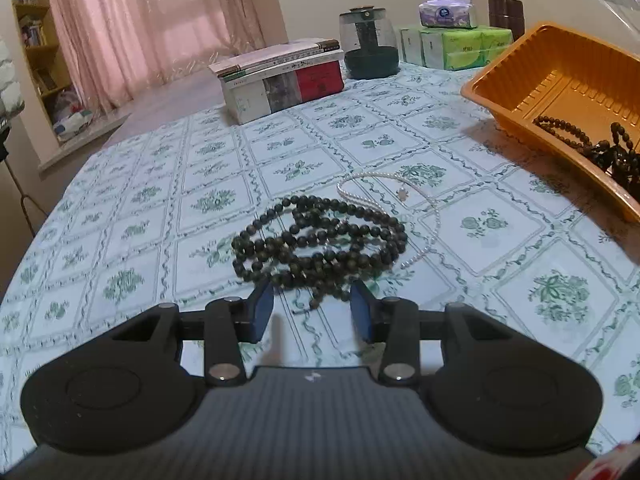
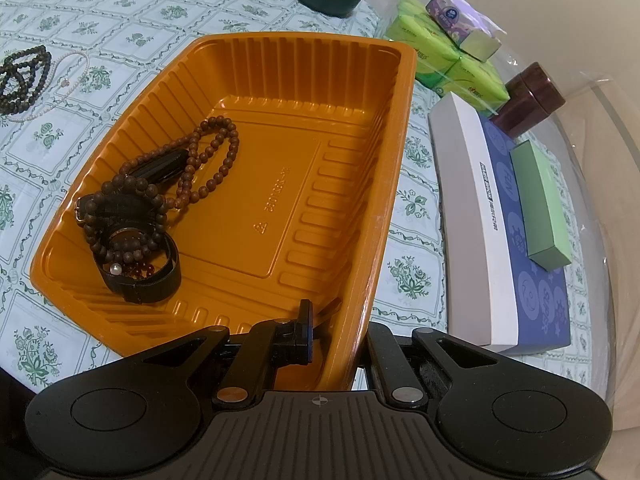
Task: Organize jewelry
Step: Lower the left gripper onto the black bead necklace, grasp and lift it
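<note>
Step in hand: the left gripper (image 1: pixel 312 312) is lining up on the dark bead necklace (image 1: pixel 320 240), the next piece to go into the orange tray (image 1: pixel 516 80)
Left gripper: its blue pads are standing apart with nothing between them, hovering just short of the near edge of the coil
Dark bead necklace: it is lying coiled on the counter (image 1: pixel 160 208), with a thin white pearl chain (image 1: pixel 384 192) touching its far side and trailing round its right
Right gripper: the right gripper (image 2: pixel 336 340) is pinching the near rim of the tray, one finger inside the wall and one outside, steadying it
Tray contents: brown bead strings (image 2: pixel 212 152) and a black strap watch (image 2: pixel 140 264) are already sitting in the left part of the tray
Next move, as I judge it: the left gripper is needing to drop lower over a bunch of strands, close on them, and avoid snagging the pearl chain
Risk: loose loops are likely to dangle and drag while being carried to the tray
</note>
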Demonstrator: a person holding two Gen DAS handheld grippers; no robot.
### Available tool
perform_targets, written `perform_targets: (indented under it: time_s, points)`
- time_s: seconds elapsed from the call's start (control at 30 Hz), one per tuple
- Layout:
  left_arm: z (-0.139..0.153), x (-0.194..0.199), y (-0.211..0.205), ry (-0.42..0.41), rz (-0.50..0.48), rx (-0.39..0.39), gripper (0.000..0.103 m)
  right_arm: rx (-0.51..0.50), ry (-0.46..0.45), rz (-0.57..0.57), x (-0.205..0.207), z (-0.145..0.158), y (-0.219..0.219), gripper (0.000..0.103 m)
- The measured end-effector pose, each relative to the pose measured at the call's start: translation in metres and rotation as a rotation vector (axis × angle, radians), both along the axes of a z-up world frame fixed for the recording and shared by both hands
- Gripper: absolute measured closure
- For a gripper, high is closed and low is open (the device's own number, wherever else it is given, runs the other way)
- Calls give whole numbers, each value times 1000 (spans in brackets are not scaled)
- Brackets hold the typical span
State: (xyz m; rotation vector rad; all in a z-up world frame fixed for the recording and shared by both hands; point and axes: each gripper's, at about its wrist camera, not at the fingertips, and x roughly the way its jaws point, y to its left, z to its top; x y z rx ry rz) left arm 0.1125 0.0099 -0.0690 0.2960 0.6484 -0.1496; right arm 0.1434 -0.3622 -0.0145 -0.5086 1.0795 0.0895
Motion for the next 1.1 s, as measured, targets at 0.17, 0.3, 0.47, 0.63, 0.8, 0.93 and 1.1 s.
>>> perform_targets:
  time_s: [0.17,0.3,0.47,0.63,0.8,0.93,1.1]
  points:
    - [3,15,-1,-15,-67,59,64,-1,4,0,0,0,1,97]
    - [3,30,-4,18,-156,95,64,-1,4,0,0,0,1,97]
    - [-1,44,-6,81,-288,136,67,-2,7,0,1,0,2,97]
    - [5,51,-3,173,-338,121,86,-2,7,-1,1,0,2,97]
    - [13,41,2,170,-340,106,97,-2,6,0,1,0,1,97]
    - [33,34,8,117,-322,103,97,-5,5,1,1,0,2,97]
    - [77,33,19,14,-295,104,97,-10,-1,3,-1,0,3,97]
